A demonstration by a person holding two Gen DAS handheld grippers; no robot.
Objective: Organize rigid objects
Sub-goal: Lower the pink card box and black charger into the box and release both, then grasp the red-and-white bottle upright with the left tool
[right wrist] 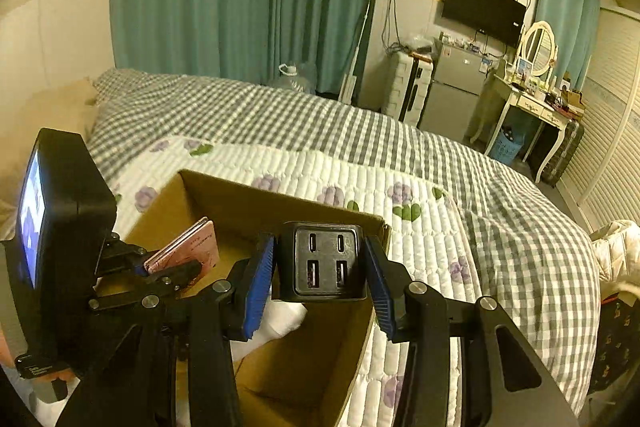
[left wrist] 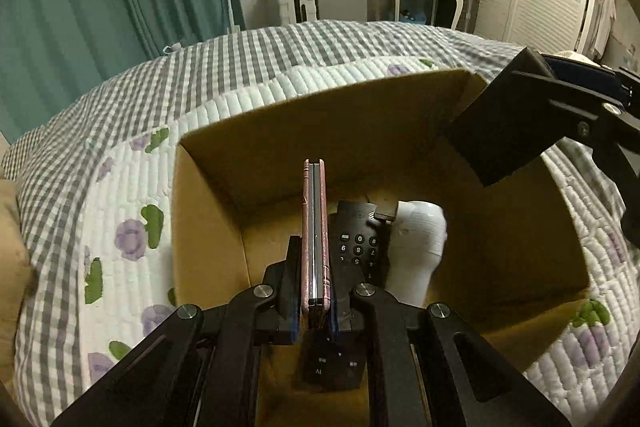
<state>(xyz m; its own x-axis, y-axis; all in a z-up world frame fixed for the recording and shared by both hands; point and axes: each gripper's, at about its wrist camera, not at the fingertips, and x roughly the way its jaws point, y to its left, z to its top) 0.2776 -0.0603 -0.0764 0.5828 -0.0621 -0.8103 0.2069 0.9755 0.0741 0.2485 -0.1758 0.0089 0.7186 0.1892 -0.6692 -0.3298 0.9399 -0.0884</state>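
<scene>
Left gripper [left wrist: 314, 291] pinches pink case [left wrist: 313, 227] upright over box [left wrist: 208, 187] — right gripper [right wrist: 322, 277] clamps charger [right wrist: 325, 263].

Dim, warm yellowish indoor light (source unseen). Soft shadow inside the cardboard box [left wrist: 320, 131]. Heavy fisheye bending and black vignette from 10 to 2 o'clock; slight blur overall.

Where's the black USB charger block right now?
In the right wrist view, the USB charger block sits between the right hand-held gripper's blue fingers, above the cardboard box's right end.
</scene>
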